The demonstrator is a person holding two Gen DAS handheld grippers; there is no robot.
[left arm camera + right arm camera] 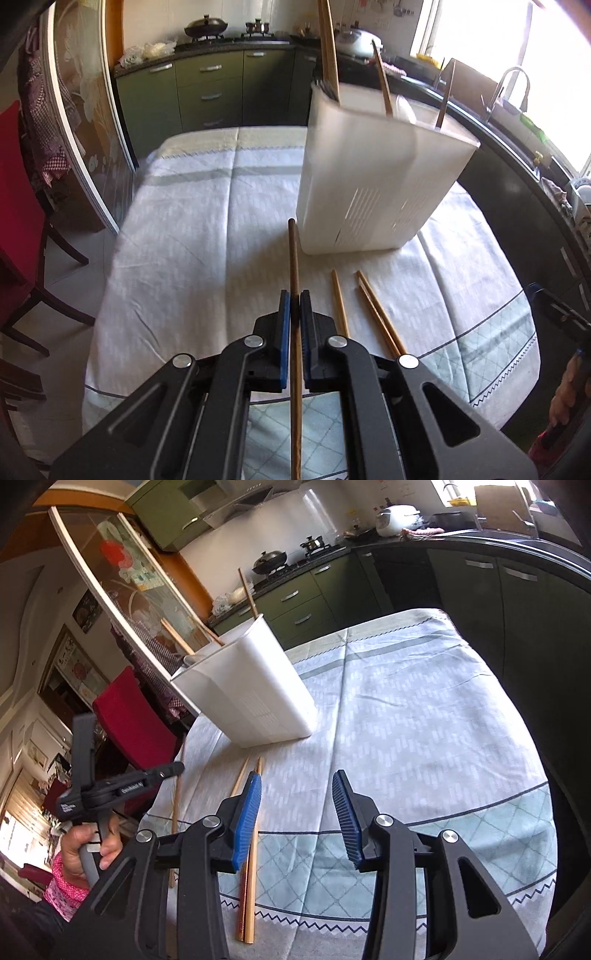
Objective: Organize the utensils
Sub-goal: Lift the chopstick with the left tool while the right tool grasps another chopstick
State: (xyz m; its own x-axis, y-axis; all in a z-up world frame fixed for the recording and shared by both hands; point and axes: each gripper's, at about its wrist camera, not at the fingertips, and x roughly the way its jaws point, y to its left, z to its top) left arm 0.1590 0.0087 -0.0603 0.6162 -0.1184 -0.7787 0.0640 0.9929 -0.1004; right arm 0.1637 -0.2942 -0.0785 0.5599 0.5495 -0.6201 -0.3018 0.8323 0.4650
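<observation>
The left gripper (294, 295) was clenched on a dark chopstick (294, 258), its tip raised over the table (184, 229) just beside the white holder (369, 177). The holder stood towards the table's far edge with several sticks inside, though blur made their number unclear. The right gripper (297, 794) hung released, jaws apart and empty, over the near edge. Three loose chopsticks (376, 314) lay on the cloth between the holder and that edge.

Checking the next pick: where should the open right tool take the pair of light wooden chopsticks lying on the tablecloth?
Grip the pair of light wooden chopsticks across their middle, coming from above with one pad on each side. They lie flat, side by side, running away from the right tool.
</observation>
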